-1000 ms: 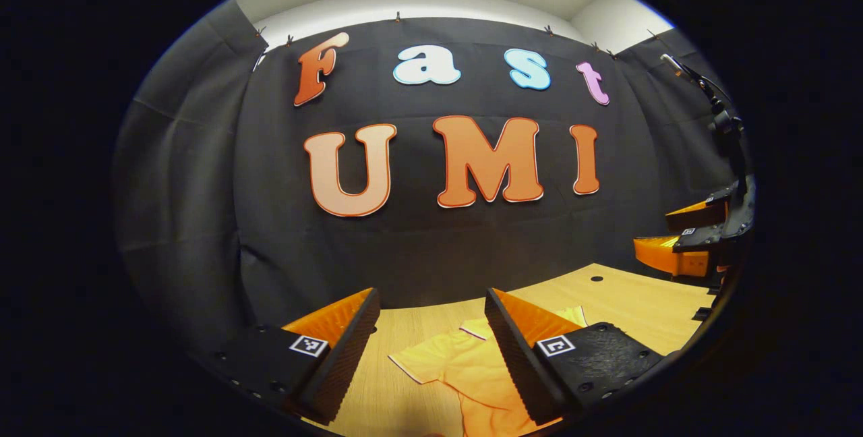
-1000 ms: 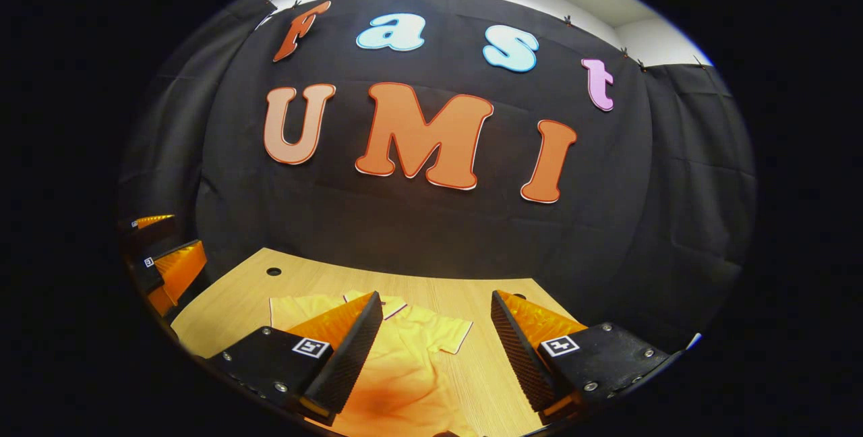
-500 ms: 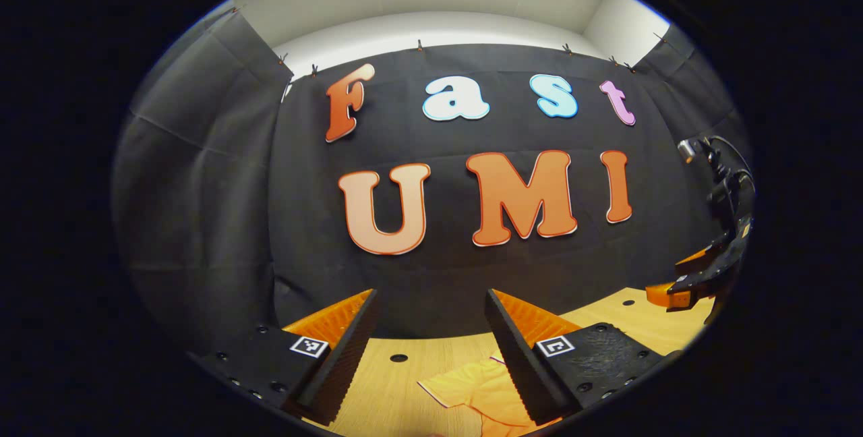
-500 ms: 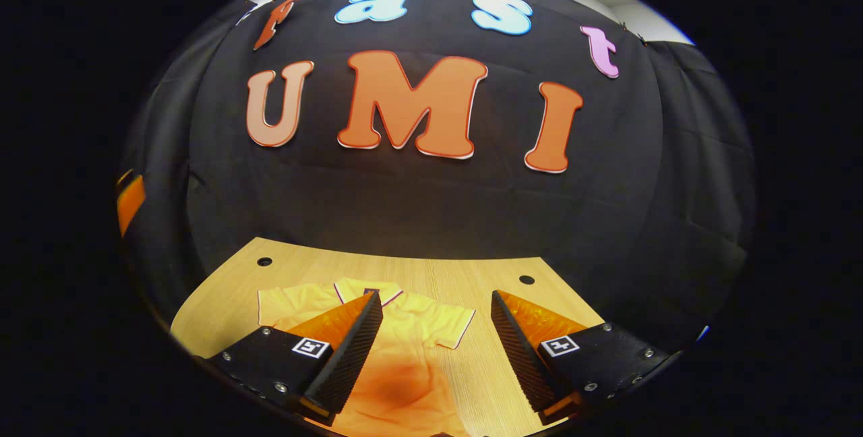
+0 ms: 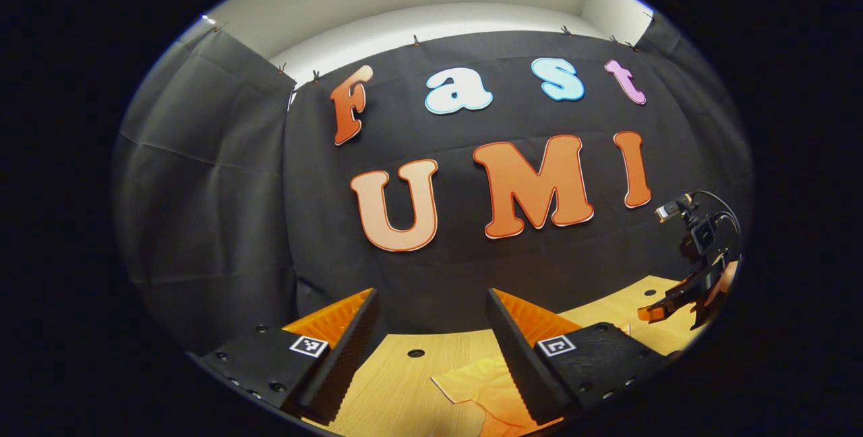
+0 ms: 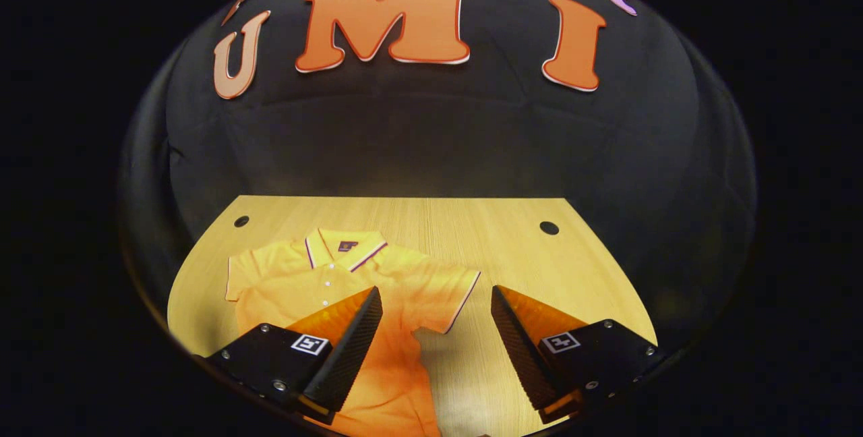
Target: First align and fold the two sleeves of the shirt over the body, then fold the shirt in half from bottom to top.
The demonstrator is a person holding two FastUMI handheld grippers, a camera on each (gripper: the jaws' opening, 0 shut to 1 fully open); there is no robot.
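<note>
Both tools are hovering spread above the surface (image 6: 512, 241), right tool (image 6: 435, 329) over the yellow polo shirt (image 6: 323, 275), left tool (image 5: 431, 332) gripping nothing.

There is one shirt (image 6: 377, 288) on one table (image 6: 512, 255). The shirt has one collar (image 6: 344, 248) and two short sleeves that show: one sleeve (image 6: 246, 275) on one side and one sleeve (image 6: 448, 292) on the other.

Three small buttons (image 6: 328, 285) run down its front.

The table has two round holes in the right gripper view: one hole (image 6: 241, 221) and another hole (image 6: 549, 228).

There are two grippers: the left gripper (image 5: 431, 329) and the right gripper (image 6: 435, 326). Each one has two fingers, spread wide apart, with nothing between them.
</note>
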